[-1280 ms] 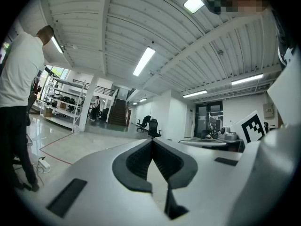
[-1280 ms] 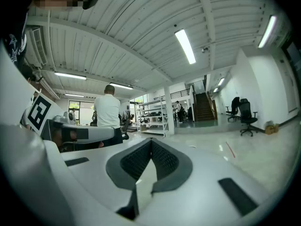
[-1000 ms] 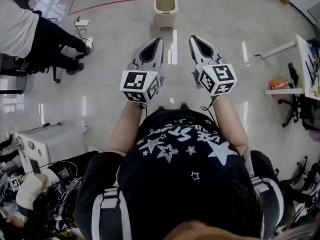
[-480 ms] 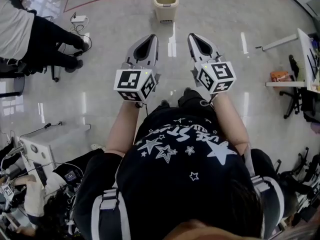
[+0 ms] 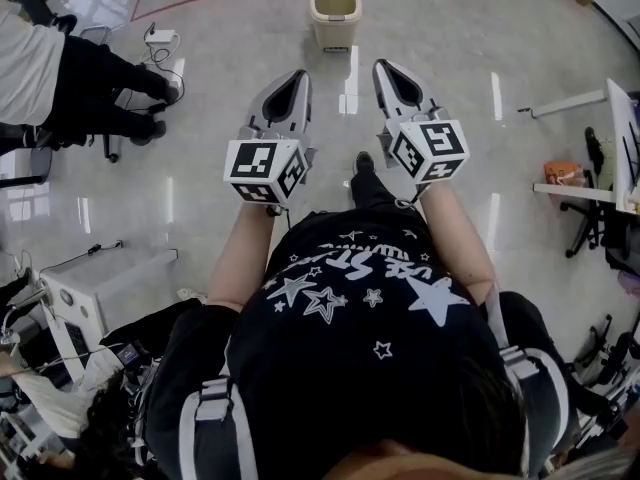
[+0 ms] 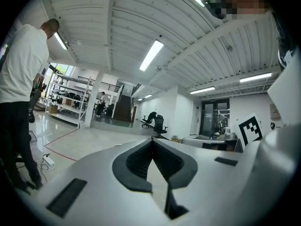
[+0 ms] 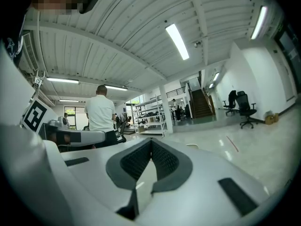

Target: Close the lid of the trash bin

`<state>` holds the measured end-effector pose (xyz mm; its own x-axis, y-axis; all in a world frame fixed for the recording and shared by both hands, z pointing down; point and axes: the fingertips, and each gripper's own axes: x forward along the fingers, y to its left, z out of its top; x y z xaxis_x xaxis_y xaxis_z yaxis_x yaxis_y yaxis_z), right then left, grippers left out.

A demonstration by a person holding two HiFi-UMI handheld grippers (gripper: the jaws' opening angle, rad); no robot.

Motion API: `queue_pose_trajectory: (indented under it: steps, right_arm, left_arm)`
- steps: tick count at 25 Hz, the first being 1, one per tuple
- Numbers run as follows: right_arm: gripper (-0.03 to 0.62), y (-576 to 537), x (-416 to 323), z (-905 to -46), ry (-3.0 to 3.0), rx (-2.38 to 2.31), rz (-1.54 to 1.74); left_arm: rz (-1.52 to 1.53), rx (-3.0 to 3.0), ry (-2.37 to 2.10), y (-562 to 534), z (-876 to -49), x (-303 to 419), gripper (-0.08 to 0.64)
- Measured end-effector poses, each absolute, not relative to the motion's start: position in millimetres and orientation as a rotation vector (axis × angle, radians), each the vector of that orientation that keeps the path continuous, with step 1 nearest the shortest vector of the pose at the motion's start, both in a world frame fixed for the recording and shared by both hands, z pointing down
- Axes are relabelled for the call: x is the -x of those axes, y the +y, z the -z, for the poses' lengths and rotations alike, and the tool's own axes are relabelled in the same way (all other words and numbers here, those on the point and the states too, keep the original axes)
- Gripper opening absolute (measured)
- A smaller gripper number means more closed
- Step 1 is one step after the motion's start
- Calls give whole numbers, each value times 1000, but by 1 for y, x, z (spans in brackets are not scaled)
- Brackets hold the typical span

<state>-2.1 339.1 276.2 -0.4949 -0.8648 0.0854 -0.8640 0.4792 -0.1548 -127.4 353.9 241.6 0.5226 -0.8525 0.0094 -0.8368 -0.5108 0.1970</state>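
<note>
The cream trash bin (image 5: 333,15) stands on the glossy floor at the top middle of the head view. Its top is open and the inside shows; the lid is cut off by the frame edge. My left gripper (image 5: 301,74) and right gripper (image 5: 381,64) are held side by side, well short of the bin and pointing toward it. Both are shut with nothing between the jaws. In the left gripper view (image 6: 152,140) and the right gripper view (image 7: 151,141) the dark pads meet at the tip. The bin shows in neither gripper view.
A person in a white shirt and dark trousers (image 5: 70,68) stands at the left, next to a white power adapter with a cable (image 5: 160,38). A white box device (image 5: 95,286) sits lower left. A desk (image 5: 620,118) and office chair (image 5: 590,203) are at the right.
A dark shoe has stepped forward between the grippers. The bin has shifted slightly up in the head view. Both grippers stay shut and side by side.
</note>
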Motion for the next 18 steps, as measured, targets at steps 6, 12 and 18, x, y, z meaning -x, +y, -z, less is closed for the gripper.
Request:
queue_pose_trajectory:
  steps: [6, 12, 18]
  right_arm:
    - [6, 274, -34, -273, 2697, 1540, 309]
    - [6, 225, -70, -271, 2688, 1504, 338]
    - [6, 189, -109, -278, 2686, 1483, 376]
  left_arm:
    - [113, -2572, -1479, 297, -239, 91, 11]
    - [96, -2576, -1514, 250, -233, 56, 11]
    - [72, -2565, -1532, 217, -238, 18, 11]
